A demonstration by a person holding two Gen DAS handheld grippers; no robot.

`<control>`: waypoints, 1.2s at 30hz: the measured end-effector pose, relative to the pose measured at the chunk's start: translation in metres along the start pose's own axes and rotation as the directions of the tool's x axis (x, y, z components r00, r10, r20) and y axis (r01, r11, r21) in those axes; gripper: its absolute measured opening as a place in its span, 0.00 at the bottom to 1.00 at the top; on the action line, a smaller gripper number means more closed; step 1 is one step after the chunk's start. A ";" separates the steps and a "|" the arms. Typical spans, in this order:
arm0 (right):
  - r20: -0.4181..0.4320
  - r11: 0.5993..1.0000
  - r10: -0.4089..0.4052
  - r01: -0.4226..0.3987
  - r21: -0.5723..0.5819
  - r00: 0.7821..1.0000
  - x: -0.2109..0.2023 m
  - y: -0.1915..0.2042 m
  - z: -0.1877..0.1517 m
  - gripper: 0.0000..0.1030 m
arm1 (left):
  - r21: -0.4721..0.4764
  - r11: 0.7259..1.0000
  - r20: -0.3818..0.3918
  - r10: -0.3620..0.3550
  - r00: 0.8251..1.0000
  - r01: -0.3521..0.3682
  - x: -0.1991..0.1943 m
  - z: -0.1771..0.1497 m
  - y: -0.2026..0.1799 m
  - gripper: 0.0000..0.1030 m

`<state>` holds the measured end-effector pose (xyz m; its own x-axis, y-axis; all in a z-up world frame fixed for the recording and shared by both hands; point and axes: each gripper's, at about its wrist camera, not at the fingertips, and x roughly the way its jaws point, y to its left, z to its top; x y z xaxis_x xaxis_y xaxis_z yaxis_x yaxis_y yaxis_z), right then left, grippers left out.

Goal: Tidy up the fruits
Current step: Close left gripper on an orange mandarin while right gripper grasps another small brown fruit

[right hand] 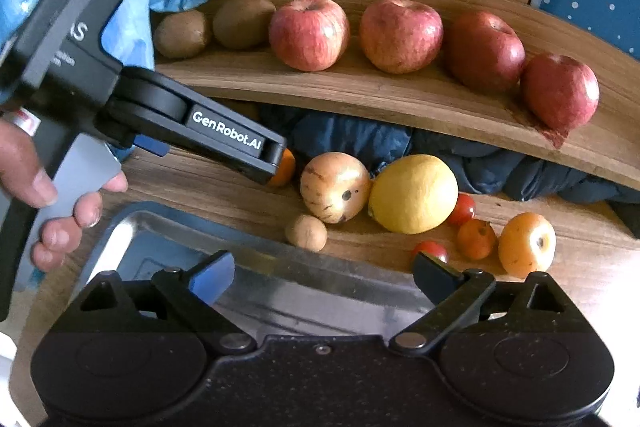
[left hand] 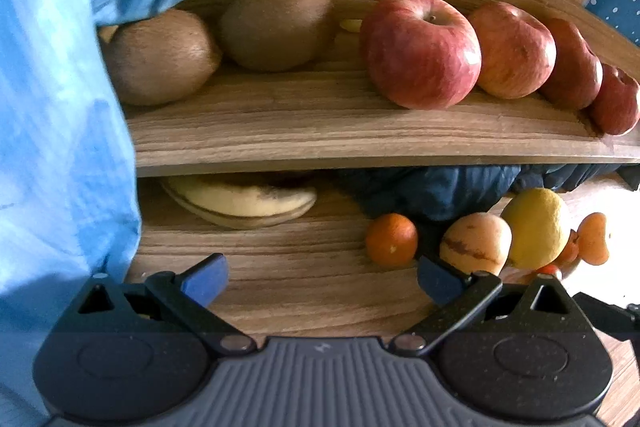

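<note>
The upper shelf (right hand: 400, 95) looks sorted: two kiwis (right hand: 183, 33) at its left end, then four apples (right hand: 309, 32) in a row running off toward 3 o'clock. That part I judge done.

What remains lies loose on the lower board (right hand: 224, 195). In the right wrist view a lemon (right hand: 413, 192) sits at centre, touching a pale streaked fruit (right hand: 335, 187) on its 9 o'clock side. A walnut (right hand: 306, 231) lies at 7 o'clock of that fruit. Cherry tomatoes (right hand: 463, 208), a small orange (right hand: 476, 239) and a larger orange fruit (right hand: 527, 243) scatter toward 4 o'clock of the lemon. The left wrist view adds bananas (left hand: 240, 201) tucked under the shelf at 10 o'clock, and a tangerine (left hand: 391, 239) near 2 o'clock.

The left gripper (left hand: 322, 281) is spread wide and holds nothing; it points at the lower board, its tip near the tangerine. The right gripper (right hand: 324, 277) is likewise spread and empty, hovering over a metal tray (right hand: 256, 247), which appears bare, though the gripper hides much of it.

In the way: dark cloth (right hand: 360, 139) bunched under the shelf behind the loose fruit, a blue sleeve (left hand: 60, 107) covering the left of the shelf, and the low shelf edge above the bananas.
</note>
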<state>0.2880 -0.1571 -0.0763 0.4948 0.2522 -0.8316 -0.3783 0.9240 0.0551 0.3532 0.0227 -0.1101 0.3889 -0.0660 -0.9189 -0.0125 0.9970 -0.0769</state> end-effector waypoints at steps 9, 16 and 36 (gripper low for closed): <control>-0.029 1.000 -0.022 0.023 0.021 0.999 0.016 0.002 0.006 0.86 | 0.008 1.000 -0.018 -0.030 0.999 0.030 0.019 0.010 -0.008 0.99; -0.037 0.999 -0.025 0.026 0.036 0.999 0.023 0.004 0.009 0.80 | -0.002 0.999 -0.023 -0.039 0.999 0.039 0.030 0.015 -0.012 0.98; -0.054 0.999 -0.011 0.014 0.045 0.998 0.035 0.011 0.017 0.64 | -0.058 0.988 -0.040 -0.143 0.989 0.141 0.040 0.012 0.000 0.70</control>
<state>0.3148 -0.1328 -0.0954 0.4562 0.2257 -0.8608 -0.3355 0.9395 0.0685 0.3802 0.0206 -0.1423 0.3492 -0.2096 -0.9133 -0.0115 0.9736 -0.2278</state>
